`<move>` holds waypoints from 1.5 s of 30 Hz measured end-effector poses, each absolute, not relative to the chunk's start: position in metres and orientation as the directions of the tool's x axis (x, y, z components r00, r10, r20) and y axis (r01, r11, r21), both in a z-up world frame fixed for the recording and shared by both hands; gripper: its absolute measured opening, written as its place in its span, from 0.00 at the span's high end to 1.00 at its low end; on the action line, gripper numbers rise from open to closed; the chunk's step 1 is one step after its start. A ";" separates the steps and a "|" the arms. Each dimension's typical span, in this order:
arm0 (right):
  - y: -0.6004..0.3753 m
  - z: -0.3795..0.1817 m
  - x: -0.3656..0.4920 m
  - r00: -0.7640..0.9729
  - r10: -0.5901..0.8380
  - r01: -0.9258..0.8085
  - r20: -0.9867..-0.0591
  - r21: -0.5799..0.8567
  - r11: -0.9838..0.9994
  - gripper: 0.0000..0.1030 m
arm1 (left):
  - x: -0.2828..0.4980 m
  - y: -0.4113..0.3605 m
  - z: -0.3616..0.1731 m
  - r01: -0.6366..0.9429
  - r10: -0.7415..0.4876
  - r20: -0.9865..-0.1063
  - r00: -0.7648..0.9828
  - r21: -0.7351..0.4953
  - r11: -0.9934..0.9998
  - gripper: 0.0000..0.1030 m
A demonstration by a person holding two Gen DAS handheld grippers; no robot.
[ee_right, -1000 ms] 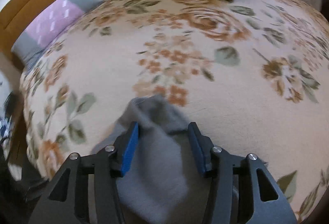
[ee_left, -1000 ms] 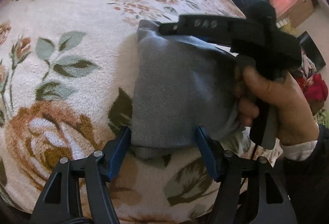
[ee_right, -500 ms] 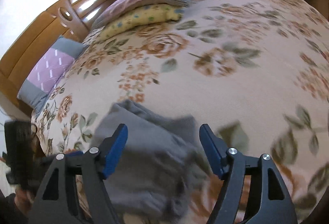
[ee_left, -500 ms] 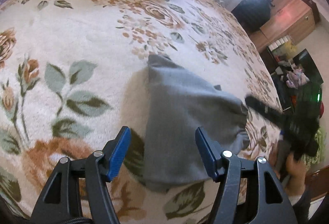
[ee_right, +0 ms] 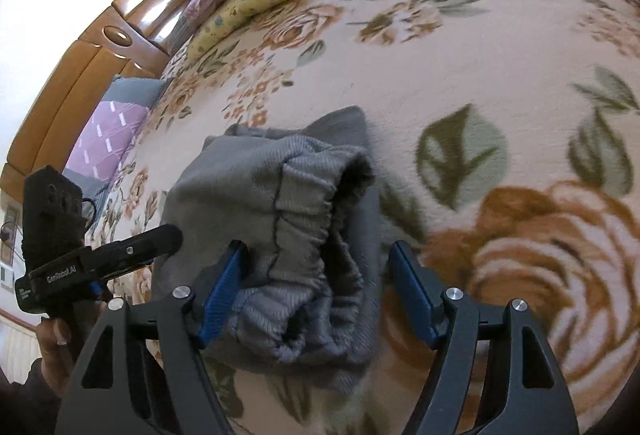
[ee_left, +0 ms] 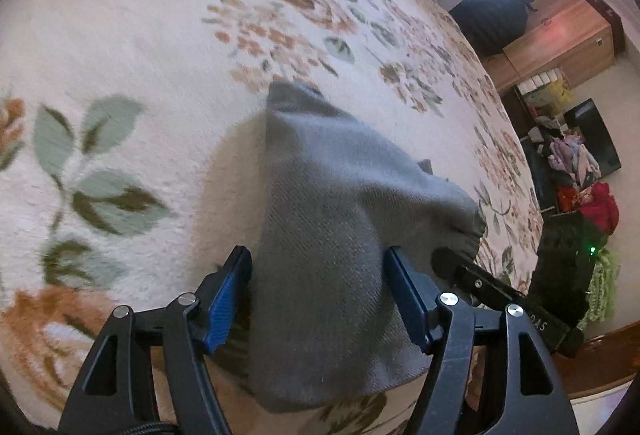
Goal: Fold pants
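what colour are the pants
Grey, a ribbed knit; the pants show best in the right wrist view, with the gathered waistband facing the camera.

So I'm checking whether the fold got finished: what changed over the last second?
The right gripper, which was over the pants, pulled off to the side and opened wider; its jaws stand apart, empty. The left gripper stayed open. The pants stayed as a folded bundle on the floral blanket.
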State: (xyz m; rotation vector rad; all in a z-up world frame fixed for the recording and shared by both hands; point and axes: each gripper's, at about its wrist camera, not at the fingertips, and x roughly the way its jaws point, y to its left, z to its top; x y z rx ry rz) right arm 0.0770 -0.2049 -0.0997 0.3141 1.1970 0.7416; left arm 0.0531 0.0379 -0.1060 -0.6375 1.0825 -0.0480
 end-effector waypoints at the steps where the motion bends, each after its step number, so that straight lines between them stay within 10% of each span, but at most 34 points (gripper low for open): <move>1: -0.203 -0.101 0.078 0.163 0.677 -0.350 -0.717 0.600 0.719 0.35 | 0.054 0.037 -0.110 -0.265 -0.353 -0.801 0.483 -0.518 0.813 0.31; 13: -0.204 -0.081 0.069 0.191 0.699 -0.376 -0.690 0.606 0.701 0.66 | 0.049 0.027 -0.094 -0.173 -0.356 -0.774 0.524 -0.506 0.845 0.61; 45: -0.067 -0.042 0.099 0.115 0.749 -0.551 -0.652 0.586 0.594 0.68 | 0.041 0.129 -0.056 -0.301 -0.158 -0.760 0.630 -0.427 0.853 0.62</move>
